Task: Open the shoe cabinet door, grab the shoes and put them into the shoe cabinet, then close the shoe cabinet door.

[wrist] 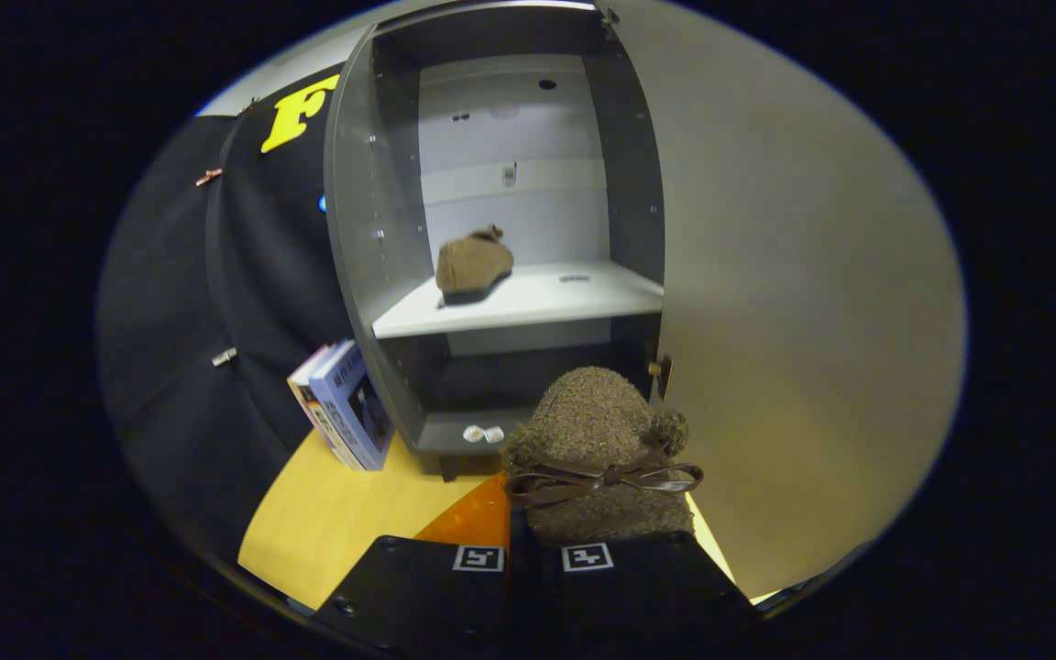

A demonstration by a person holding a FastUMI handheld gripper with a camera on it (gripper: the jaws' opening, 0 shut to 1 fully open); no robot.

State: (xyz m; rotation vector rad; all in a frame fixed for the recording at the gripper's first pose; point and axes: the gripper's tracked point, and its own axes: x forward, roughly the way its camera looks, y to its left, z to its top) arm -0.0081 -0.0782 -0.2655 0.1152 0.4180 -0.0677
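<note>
Gripper (533,557) is clenching a brown shoe (603,456), holding it before the open shoe cabinet (372,220). Another shoe (473,264) is sitting on the shelf (537,302).

My gripper (533,559) shows two broad flat finger bodies, each carrying a small square black-and-white marker near its front edge and round screw heads at its corners
</note>
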